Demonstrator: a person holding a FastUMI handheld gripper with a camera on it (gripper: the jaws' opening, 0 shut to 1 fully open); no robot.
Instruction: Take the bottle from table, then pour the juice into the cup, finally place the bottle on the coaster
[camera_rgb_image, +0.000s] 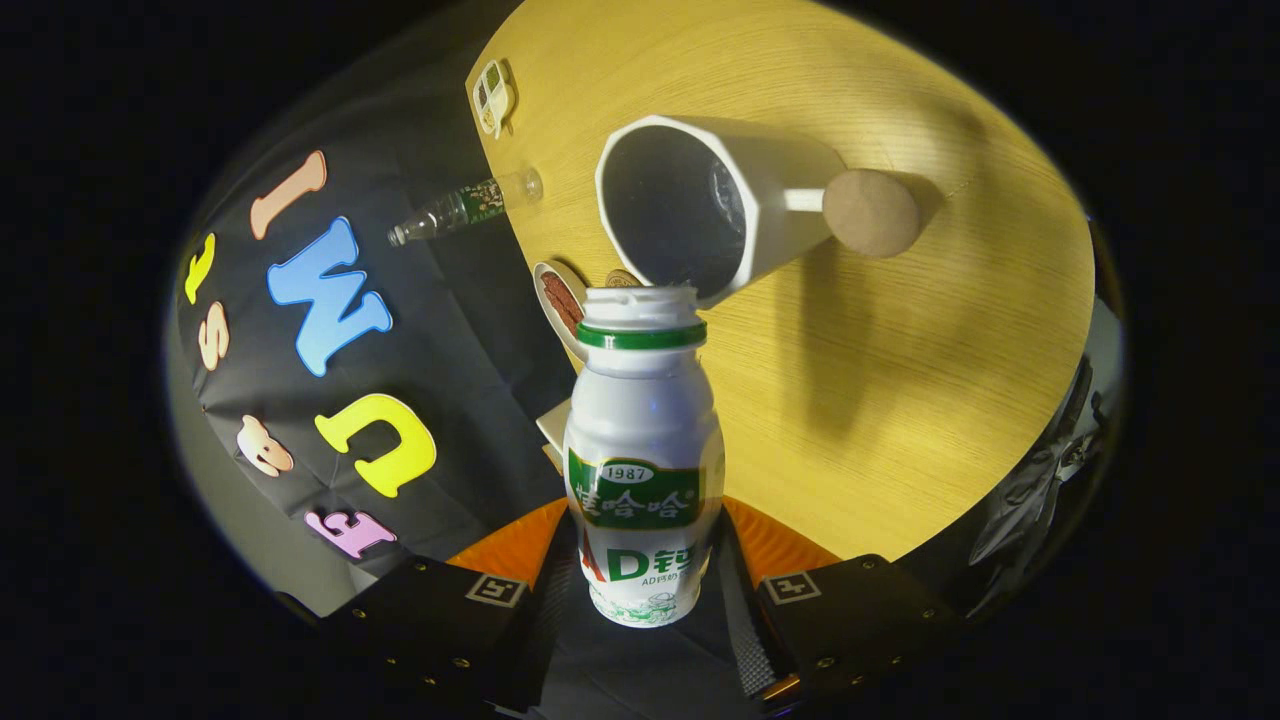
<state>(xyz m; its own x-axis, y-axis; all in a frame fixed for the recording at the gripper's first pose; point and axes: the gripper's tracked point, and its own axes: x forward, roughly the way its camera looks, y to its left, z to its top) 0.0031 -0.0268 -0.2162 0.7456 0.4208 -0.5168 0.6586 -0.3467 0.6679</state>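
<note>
A small white bottle (643, 460) with a green label and a green neck ring sits between my fingers; the gripper (645, 560) is shut on its lower body. The view is rolled, so the bottle is tipped over the wooden table (900, 400). Its open mouth points at the rim of a white faceted cup (710, 200), whose dark inside faces me. A round brown knob (870, 212) ends the cup's handle. Just behind the bottle's mouth peeks the edge of a round brown disc (622, 278), perhaps the coaster.
A clear plastic water bottle (465, 207) stands near the table's edge by the black cloth wall. A small white dish with brown food (560, 300) lies close to the bottle's mouth. A white divided tray (492, 95) sits farther along the edge.
</note>
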